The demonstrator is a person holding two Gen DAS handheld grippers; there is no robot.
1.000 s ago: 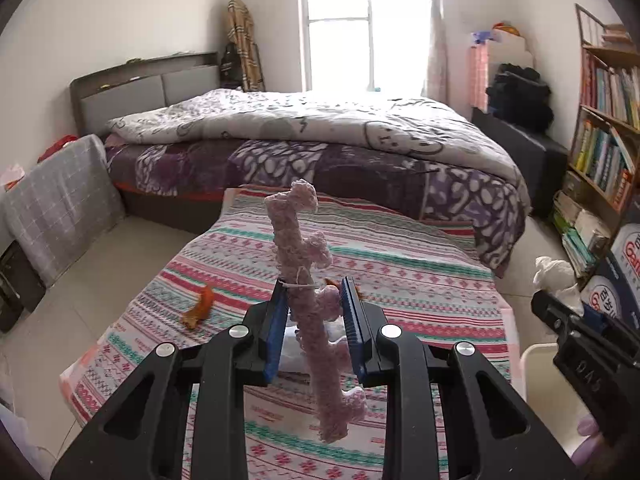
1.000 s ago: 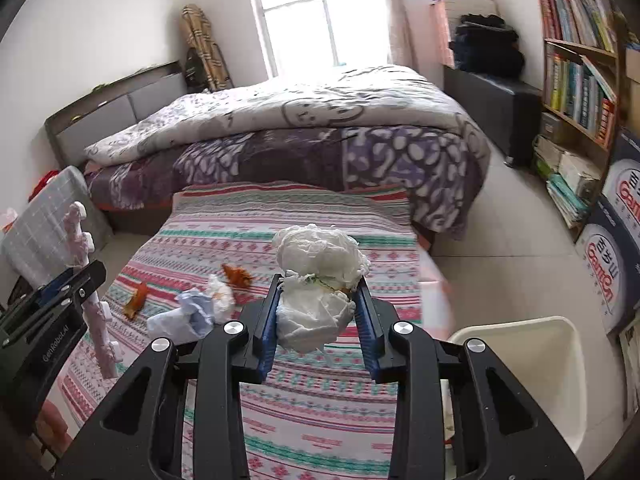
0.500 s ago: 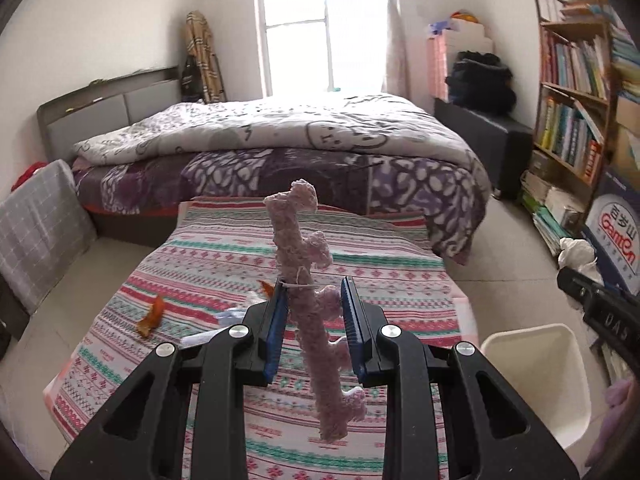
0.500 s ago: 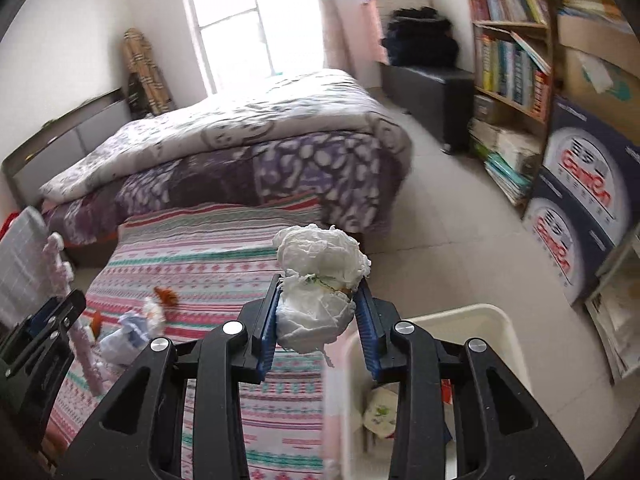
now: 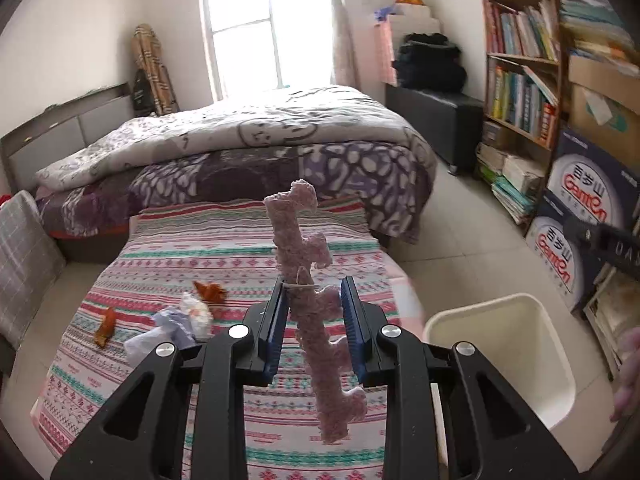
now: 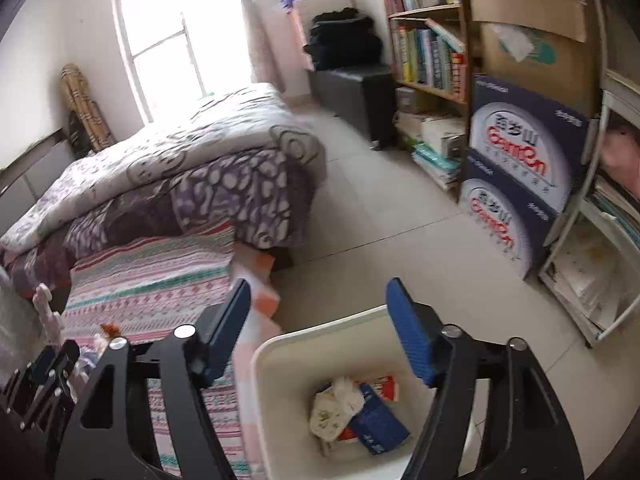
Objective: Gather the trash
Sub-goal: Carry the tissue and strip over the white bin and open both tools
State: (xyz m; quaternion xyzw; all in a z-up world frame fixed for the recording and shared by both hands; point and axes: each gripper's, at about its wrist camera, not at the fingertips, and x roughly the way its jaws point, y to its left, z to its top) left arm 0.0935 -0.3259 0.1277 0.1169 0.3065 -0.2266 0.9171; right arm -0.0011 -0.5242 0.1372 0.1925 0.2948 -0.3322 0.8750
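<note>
My left gripper (image 5: 313,322) is shut on a long pink knitted strip (image 5: 304,264) and holds it upright above the striped cloth (image 5: 240,248). My right gripper (image 6: 320,332) is open and empty, right above the white bin (image 6: 280,400). A white crumpled wad (image 6: 334,410) lies in the bin with a blue carton (image 6: 376,420). The bin also shows in the left wrist view (image 5: 500,348), at the right of the cloth. Crumpled paper (image 5: 176,324) and orange scraps (image 5: 210,290) lie on the cloth at the left.
A bed with a purple and white quilt (image 5: 240,148) stands behind the striped cloth. A bookshelf (image 5: 520,80) and stacked blue cartons (image 5: 576,216) line the right wall. A black bench (image 5: 436,120) stands at the back. Tiled floor (image 6: 380,216) lies beyond the bin.
My right gripper has swung right over the bin and opened; the white wad it held now lies in the bin. My left gripper has turned right, still holding the pink strip.
</note>
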